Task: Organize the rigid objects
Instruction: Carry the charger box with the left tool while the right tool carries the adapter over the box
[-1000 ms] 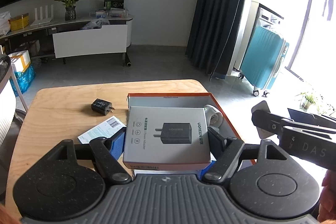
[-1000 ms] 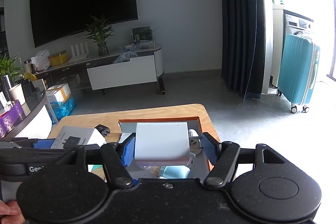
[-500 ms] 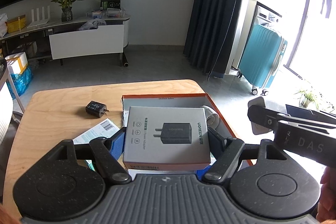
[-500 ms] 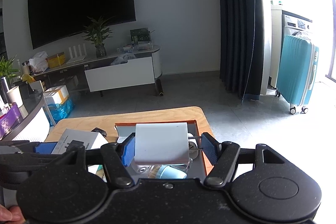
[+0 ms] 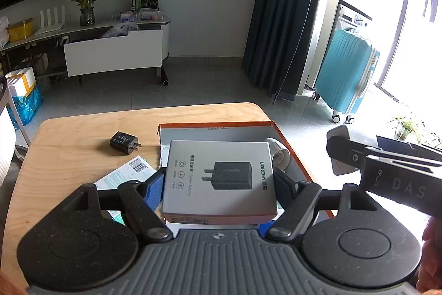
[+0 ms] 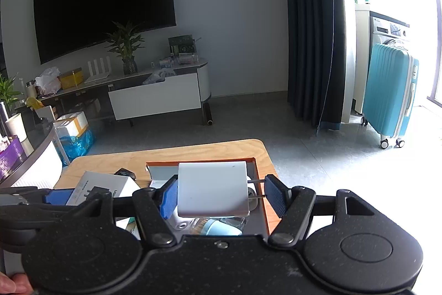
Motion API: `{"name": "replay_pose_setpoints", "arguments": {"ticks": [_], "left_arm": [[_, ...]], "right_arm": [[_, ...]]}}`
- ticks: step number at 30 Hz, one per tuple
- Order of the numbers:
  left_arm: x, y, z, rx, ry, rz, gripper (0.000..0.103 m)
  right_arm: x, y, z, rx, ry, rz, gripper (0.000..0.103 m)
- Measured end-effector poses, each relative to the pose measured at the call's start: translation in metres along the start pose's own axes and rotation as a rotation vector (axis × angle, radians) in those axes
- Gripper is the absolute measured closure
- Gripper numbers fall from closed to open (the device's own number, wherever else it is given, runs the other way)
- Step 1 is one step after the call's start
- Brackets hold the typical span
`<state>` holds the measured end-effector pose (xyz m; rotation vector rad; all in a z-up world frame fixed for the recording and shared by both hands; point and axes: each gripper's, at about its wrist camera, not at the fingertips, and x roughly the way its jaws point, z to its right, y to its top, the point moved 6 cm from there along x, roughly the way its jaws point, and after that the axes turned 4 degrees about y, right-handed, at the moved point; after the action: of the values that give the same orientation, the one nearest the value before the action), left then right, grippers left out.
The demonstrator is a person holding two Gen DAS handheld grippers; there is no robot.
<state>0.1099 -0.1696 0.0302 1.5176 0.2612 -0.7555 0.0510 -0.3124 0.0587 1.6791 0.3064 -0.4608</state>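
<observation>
Left view: left gripper (image 5: 219,184) clamps the adapter box (image 5: 219,180) above the orange tray (image 5: 292,148); a black plug (image 5: 123,143) lies on the table (image 5: 69,134)

Right view: right gripper (image 6: 222,196) pinches a white charger (image 6: 212,188) over the tray (image 6: 259,179)

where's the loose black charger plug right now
In the left wrist view, the black charger plug lies on the wooden table, left of the orange-rimmed box and just beyond the barcode leaflet.
</observation>
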Motion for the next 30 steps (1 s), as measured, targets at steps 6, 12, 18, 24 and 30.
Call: {"name": "replay_pose_setpoints", "arguments": {"ticks": [6, 12, 18, 24, 30], "left_arm": [[0.005, 0.000, 0.004, 0.008, -0.006, -0.007, 0.024], [0.012, 0.001, 0.007, 0.013, -0.008, -0.018, 0.024], [0.018, 0.004, 0.011, 0.017, -0.010, -0.026, 0.024], [0.025, 0.005, 0.013, 0.023, -0.014, -0.033, 0.024], [0.033, 0.006, 0.017, 0.029, -0.023, -0.044, 0.024]], "right_arm": [[0.004, 0.000, 0.001, 0.002, 0.000, -0.005, 0.025], [0.012, -0.001, 0.004, 0.005, 0.002, -0.018, 0.025], [0.019, 0.001, 0.007, 0.006, 0.001, -0.027, 0.025], [0.028, 0.000, 0.007, 0.005, 0.001, -0.042, 0.025], [0.039, 0.000, 0.012, 0.008, 0.003, -0.063, 0.025]]}}
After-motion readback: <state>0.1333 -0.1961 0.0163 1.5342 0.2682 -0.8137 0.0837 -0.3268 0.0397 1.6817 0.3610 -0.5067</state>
